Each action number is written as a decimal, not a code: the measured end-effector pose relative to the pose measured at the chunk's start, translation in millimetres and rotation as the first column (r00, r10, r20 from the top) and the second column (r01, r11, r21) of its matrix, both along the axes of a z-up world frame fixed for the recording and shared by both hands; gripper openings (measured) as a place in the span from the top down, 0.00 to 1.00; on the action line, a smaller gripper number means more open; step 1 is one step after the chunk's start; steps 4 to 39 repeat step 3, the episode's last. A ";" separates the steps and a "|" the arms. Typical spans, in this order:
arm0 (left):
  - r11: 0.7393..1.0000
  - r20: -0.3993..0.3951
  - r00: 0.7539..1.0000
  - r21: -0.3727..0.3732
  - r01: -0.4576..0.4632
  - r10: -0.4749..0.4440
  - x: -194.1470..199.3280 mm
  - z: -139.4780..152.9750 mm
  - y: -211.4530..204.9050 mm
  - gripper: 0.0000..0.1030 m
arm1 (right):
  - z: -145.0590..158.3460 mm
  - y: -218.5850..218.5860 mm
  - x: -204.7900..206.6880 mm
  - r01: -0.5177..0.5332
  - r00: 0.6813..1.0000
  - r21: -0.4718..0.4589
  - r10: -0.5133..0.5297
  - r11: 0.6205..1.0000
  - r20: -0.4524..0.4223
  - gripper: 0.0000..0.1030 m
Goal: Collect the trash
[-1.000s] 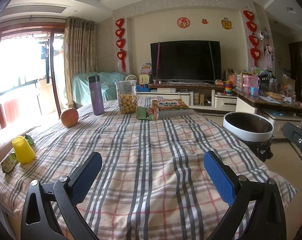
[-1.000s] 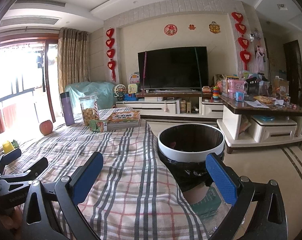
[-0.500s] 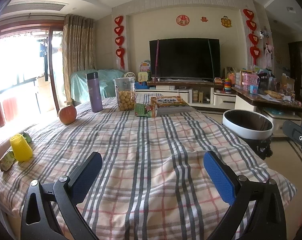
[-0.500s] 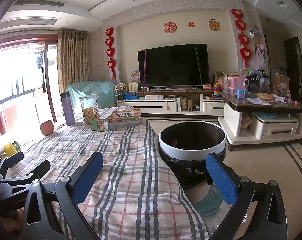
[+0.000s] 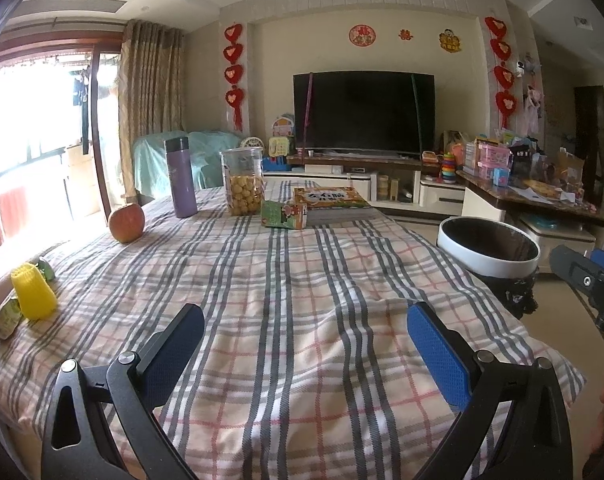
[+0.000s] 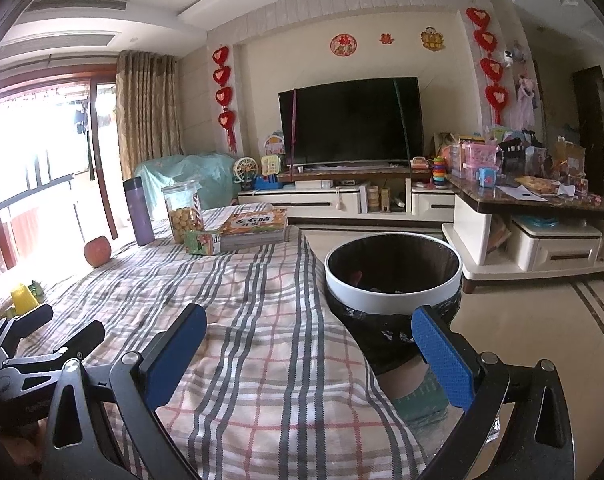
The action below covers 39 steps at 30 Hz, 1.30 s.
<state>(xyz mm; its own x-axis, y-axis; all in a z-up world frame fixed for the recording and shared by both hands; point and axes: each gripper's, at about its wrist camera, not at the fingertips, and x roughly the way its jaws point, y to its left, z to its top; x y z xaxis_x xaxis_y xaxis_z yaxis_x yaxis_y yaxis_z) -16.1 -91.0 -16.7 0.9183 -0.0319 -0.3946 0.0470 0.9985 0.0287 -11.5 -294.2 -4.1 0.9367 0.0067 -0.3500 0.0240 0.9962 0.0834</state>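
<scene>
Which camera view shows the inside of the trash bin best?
The right wrist view shows it best: the trash bin sits near the middle, and its dark inside below the white rim is visible, with some items in it. In the left wrist view the trash bin lies farther right, seen at a flatter angle, so its inside is just dark.

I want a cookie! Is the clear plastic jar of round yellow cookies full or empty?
Partly full. In the clear plastic jar, the round yellow cookies fill roughly the lower half; the upper part looks empty. Its lid looks on.

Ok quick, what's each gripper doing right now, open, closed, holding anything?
Left gripper: open, holding nothing, over the plaid tablecloth.
Right gripper: open, holding nothing, beside the trash bin.
</scene>
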 end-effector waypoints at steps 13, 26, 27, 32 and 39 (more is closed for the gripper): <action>1.000 -0.013 1.000 -0.004 0.002 -0.002 1.9 1.0 1.2 0.00 | 1.1 2.0 3.3 -0.011 1.000 0.003 0.011 1.000 -0.011 0.00; 1.000 -0.013 1.000 -0.004 0.002 -0.002 1.9 1.0 1.2 0.00 | 1.1 2.0 3.3 -0.011 1.000 0.003 0.011 1.000 -0.011 0.00; 1.000 -0.013 1.000 -0.004 0.002 -0.002 1.9 1.0 1.2 0.00 | 1.1 2.0 3.3 -0.011 1.000 0.003 0.011 1.000 -0.011 0.00; 1.000 -0.013 1.000 -0.004 0.002 -0.002 1.9 1.0 1.2 0.00 | 1.1 2.0 3.3 -0.011 1.000 0.003 0.011 1.000 -0.011 0.00; 1.000 -0.013 1.000 -0.004 0.002 -0.002 1.9 1.0 1.2 0.00 | 1.1 2.0 3.3 -0.011 1.000 0.003 0.011 1.000 -0.011 0.00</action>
